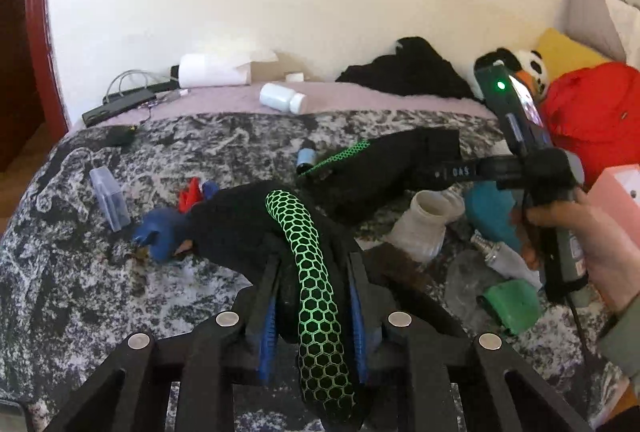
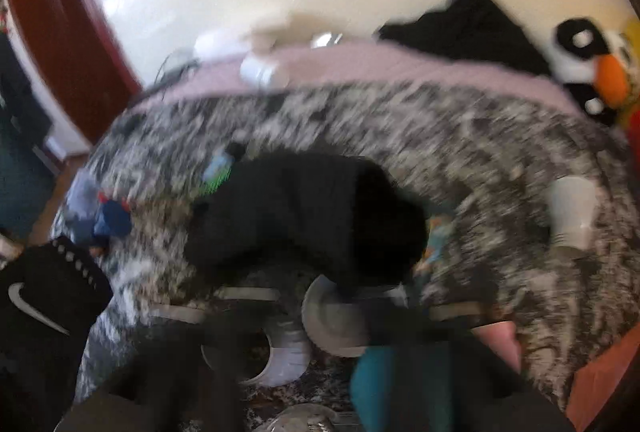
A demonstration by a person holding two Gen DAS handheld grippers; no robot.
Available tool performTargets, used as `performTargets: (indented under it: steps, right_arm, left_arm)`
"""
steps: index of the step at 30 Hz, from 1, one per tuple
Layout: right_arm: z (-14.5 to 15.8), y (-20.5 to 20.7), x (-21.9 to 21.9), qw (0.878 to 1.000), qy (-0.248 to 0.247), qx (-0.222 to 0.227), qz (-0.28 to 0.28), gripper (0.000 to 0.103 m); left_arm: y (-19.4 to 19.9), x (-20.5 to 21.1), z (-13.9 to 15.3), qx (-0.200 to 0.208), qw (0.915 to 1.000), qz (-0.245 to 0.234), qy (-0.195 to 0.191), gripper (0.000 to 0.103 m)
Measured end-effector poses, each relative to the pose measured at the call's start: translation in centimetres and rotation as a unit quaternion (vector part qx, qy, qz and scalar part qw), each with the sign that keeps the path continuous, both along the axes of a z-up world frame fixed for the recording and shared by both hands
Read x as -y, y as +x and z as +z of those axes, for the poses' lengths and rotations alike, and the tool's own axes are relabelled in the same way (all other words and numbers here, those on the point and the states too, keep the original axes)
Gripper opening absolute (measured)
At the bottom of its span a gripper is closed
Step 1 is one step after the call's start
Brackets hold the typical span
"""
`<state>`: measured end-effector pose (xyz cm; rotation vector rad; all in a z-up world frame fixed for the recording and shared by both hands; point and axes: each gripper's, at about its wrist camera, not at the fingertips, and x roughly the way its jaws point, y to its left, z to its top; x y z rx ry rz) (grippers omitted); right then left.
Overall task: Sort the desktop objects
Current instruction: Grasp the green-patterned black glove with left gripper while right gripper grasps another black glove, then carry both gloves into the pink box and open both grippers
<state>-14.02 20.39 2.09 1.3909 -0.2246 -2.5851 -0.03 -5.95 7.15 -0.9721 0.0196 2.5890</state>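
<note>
My left gripper [image 1: 314, 264] is shut on a black sock with a green honeycomb stripe [image 1: 308, 244], which hangs between its fingers over the bed. My right gripper [image 1: 452, 172] shows in the left wrist view, held by a hand, and is shut on a second black sock with the same green pattern [image 1: 384, 164]. In the blurred right wrist view this sock [image 2: 312, 216] fills the middle, in front of the gripper [image 2: 320, 292]. A blue and red toy [image 1: 168, 224] lies left of my left gripper.
On the grey patterned blanket [image 1: 100, 292] lie a clear plastic case [image 1: 109, 198], a white jar [image 1: 424, 228], a teal object [image 1: 492, 216], a light bulb [image 1: 500, 252], a green cup [image 1: 512, 304]. A white bottle [image 1: 282, 98], black clothes [image 1: 408, 70] and a plush penguin [image 1: 528, 66] lie behind.
</note>
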Motion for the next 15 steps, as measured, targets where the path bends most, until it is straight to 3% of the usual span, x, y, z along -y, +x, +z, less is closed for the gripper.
performTargets:
  steps: [4,15]
  right_arm:
    - [0.7,1.6,0.0,1.0,0.003,-0.023,0.01,0.004]
    - [12.4,13.5,-3.3,0.985,-0.021,-0.168,-0.028,0.004]
  left_arm:
    - [0.0,0.0,0.5,-0.005,0.9999,0.004,0.013,0.023]
    - [1.5,-5.3,3.9,-0.051,0.9962,-0.032,0.063,0.023]
